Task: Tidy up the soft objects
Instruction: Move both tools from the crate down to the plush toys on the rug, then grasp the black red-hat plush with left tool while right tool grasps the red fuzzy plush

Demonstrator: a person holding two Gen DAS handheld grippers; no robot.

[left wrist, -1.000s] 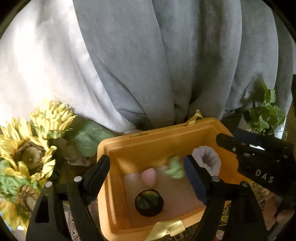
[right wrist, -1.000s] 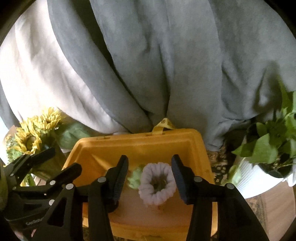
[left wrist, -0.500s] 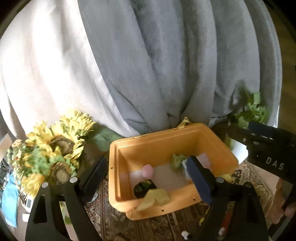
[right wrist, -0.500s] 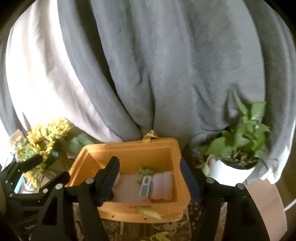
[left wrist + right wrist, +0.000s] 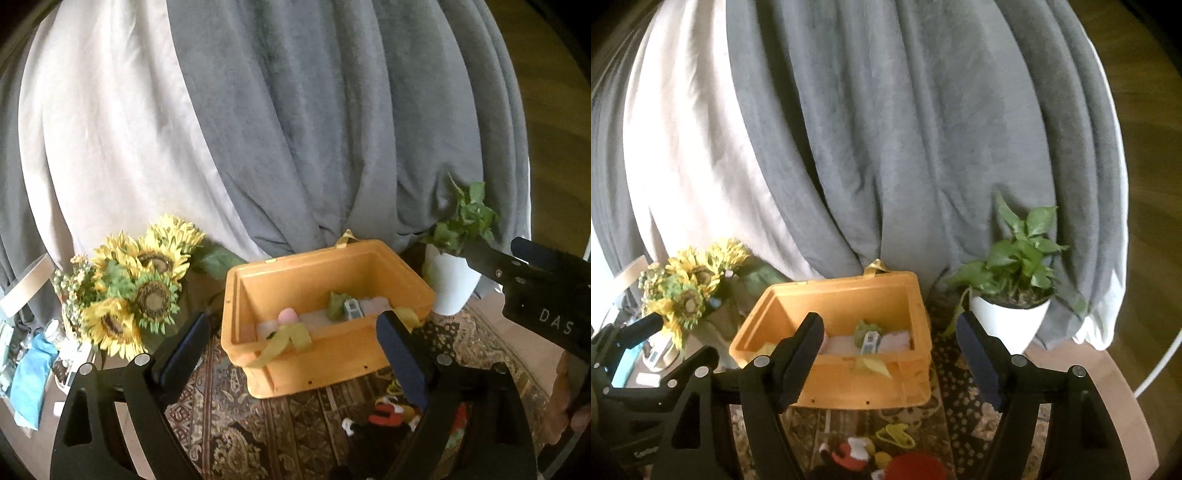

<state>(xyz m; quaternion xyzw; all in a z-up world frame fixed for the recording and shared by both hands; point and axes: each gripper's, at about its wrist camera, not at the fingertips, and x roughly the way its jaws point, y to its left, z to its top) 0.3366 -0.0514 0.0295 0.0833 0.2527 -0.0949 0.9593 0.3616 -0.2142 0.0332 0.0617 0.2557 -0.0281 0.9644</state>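
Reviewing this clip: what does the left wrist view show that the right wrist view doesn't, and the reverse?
Only the left wrist view shows the pink soft ball in the orange bin and the blue cloth at far left.

Only the right wrist view shows the whole potted plant and a yellow clip on the rug.

Both show the bin, its green soft item, the sunflowers, the grey curtain, the red-and-black plush toy on the rug, and an open, empty hand-held gripper: left, right.

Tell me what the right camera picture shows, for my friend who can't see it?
An open right hand-held gripper holds nothing above an orange bin with soft toys inside. Sunflowers stand left, a potted plant right, gray curtains behind.
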